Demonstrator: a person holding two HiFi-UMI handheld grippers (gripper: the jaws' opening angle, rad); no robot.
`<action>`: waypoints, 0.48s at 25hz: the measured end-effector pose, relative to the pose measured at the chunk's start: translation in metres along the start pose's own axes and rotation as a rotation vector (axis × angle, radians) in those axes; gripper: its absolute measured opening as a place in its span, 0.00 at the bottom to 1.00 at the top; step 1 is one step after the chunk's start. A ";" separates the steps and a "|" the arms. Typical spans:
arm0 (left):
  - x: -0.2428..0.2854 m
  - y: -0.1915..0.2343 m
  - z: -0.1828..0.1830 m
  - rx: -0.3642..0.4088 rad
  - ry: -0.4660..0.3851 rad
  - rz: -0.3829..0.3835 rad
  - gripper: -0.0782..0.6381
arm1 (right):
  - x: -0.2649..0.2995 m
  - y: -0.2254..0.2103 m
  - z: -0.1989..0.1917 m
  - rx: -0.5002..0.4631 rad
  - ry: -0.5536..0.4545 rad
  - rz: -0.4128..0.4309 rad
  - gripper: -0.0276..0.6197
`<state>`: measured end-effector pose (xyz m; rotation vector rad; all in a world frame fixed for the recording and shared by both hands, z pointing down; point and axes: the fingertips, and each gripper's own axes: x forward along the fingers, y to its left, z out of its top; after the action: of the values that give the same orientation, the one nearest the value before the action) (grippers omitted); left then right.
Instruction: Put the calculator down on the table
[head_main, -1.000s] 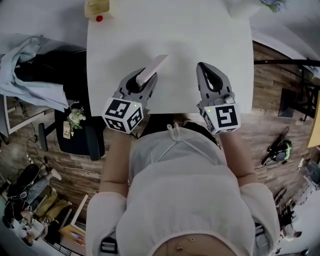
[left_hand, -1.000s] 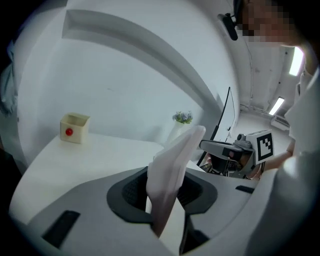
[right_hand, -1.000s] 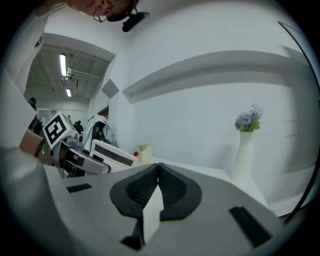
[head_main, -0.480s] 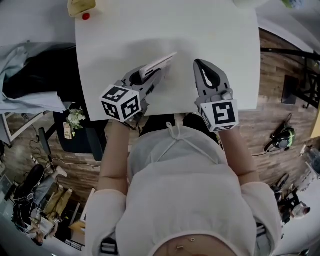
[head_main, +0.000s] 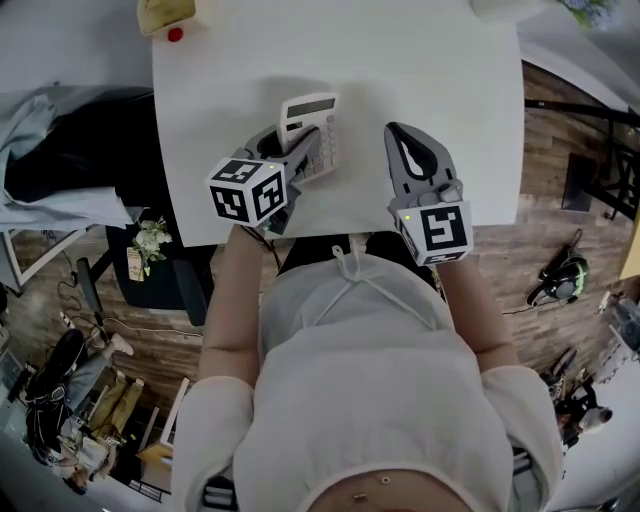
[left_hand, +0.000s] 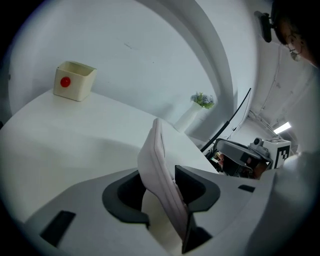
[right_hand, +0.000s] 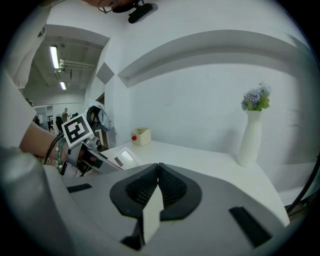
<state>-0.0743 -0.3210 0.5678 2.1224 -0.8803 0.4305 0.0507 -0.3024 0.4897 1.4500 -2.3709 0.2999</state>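
A white calculator lies face up, display away from me, on the white table. Its near end sits between the jaws of my left gripper. In the left gripper view the calculator leans edge-on in the gap. The jaws are opening, with slack showing on the left side, so the pads do not press it. My right gripper rests to its right, shut with nothing in it. The right gripper view shows the calculator and the left gripper.
A cream box with a red button stands at the table's far left corner. A white vase with flowers stands at the far right. A chair with clothes stands left of the table. The near table edge runs just under both grippers.
My left gripper sank and rolled, bringing the calculator from edge-up to face up on the table, and its jaws widened. The right gripper dropped slightly.
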 end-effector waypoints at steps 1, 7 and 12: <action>0.001 0.003 0.000 -0.006 0.002 0.006 0.38 | 0.001 0.000 0.000 -0.001 0.001 -0.001 0.05; 0.001 0.018 -0.001 0.033 0.015 0.068 0.45 | 0.004 0.002 -0.002 -0.005 0.009 -0.006 0.05; 0.000 0.034 -0.003 0.067 0.033 0.128 0.52 | 0.008 0.014 0.002 -0.032 0.008 0.008 0.05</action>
<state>-0.0981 -0.3343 0.5879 2.1205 -0.9988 0.5671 0.0350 -0.3034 0.4909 1.4230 -2.3647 0.2687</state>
